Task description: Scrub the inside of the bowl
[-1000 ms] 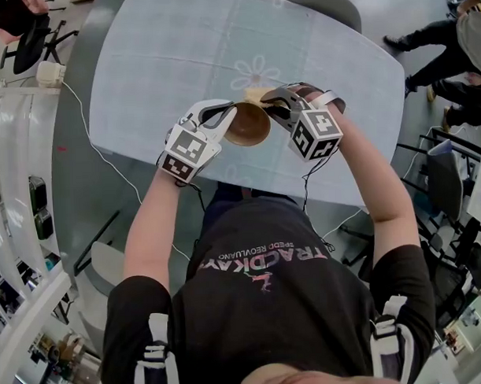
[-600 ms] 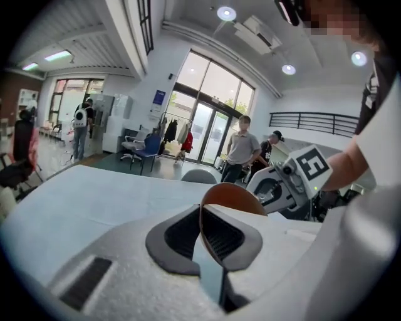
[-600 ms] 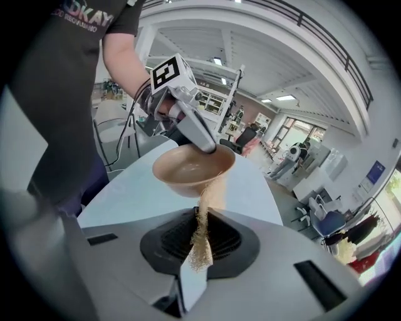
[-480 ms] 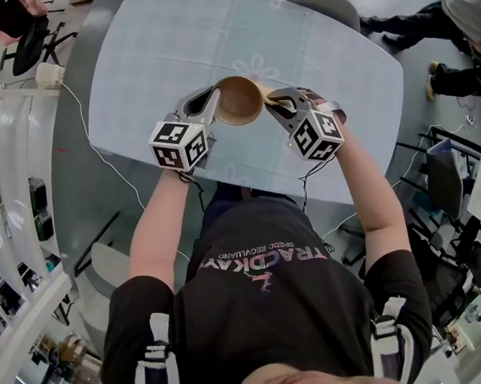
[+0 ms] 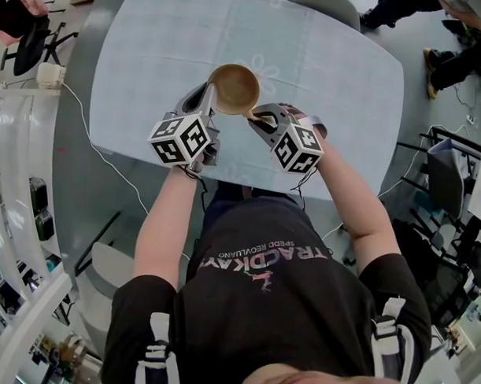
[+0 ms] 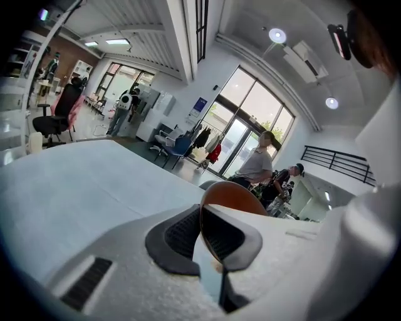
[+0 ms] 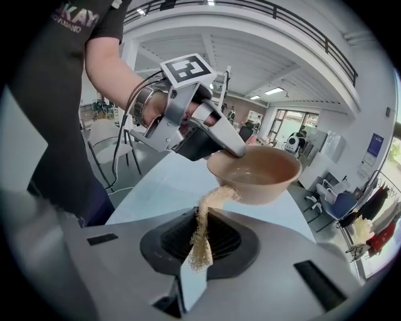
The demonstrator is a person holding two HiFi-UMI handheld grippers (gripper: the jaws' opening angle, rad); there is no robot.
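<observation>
Two grippers engaging | your left gripper (image 5: 209,95) is clamping the bowl (image 5: 234,88) rim, holding it over the bench (image 5: 322,50) | your right gripper (image 5: 258,116) is pinching a fibre scrubber (image 7: 202,238) just outside the rim | inside scrubbing is apparently pending.

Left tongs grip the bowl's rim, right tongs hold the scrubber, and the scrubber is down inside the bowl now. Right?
Not inside. The right gripper view shows the scrubber outside the bowl, its tip by the outer wall below the rim. The left tongs do grip the rim, and the right tongs do hold the scrubber.
</observation>
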